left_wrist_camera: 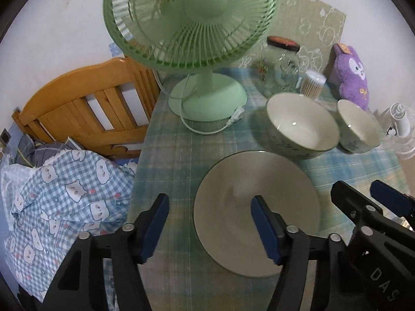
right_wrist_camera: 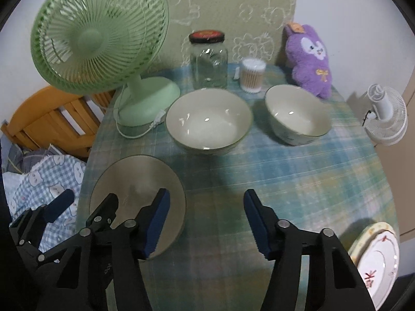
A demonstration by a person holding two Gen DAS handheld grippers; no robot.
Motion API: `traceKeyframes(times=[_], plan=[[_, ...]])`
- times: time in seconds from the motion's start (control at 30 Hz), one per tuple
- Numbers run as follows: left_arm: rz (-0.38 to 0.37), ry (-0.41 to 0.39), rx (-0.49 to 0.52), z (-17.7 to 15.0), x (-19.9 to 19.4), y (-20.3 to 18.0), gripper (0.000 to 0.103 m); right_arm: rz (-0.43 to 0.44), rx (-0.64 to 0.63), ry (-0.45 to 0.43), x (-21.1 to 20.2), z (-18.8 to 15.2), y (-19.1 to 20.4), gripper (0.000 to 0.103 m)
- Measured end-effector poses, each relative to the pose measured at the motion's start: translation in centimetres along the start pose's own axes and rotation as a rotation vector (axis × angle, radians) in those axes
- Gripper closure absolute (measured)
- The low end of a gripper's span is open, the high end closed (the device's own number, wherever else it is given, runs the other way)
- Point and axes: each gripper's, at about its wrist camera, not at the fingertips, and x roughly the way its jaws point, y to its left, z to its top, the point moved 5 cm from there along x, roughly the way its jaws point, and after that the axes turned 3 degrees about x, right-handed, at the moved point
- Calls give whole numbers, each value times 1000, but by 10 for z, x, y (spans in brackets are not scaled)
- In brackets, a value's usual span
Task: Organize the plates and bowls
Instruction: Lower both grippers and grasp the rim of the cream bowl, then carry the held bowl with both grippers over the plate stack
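Both grippers point steeply down at the bench, side by side, each empty.

Left gripper: jaws about half open, nothing between the pads; one pad hangs over the plain plate, the other over bare cloth at its 9 o'clock. Probably lined up to straddle the plate's left rim.

Right gripper: jaws about half open, over bare cloth at the plate's 3 o'clock.

Large bowl sits at 12 o'clock from the right gripper, small bowl at 1 o'clock, the two well apart and upright. A patterned plate overhangs the bench edge at 4 o'clock; knock risk.

Green fan, glass jar and cotton-swab tub crowd the far edge. Open room is the cloth between plate and bowls
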Motion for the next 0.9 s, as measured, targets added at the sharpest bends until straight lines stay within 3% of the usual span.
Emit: traceKeyframes(times=[0.13,0.2,0.33,0.5,0.9], plan=[[-8,31,-10,-2,20,5,52,-7,-4,22,22,0,8,54],[-7,44,-15,-3,28,7,59,1,0,34,29,0,10,68],[-10,59,-12,-5,38,8,69,10,22,72,44,-4,13,70],[-31,72,-9,-7,44,9,83,29,7,88,50,-7,22,87],[-32,95,-4,-10,37,4,86,7,-13,103,43,-8,20,87]])
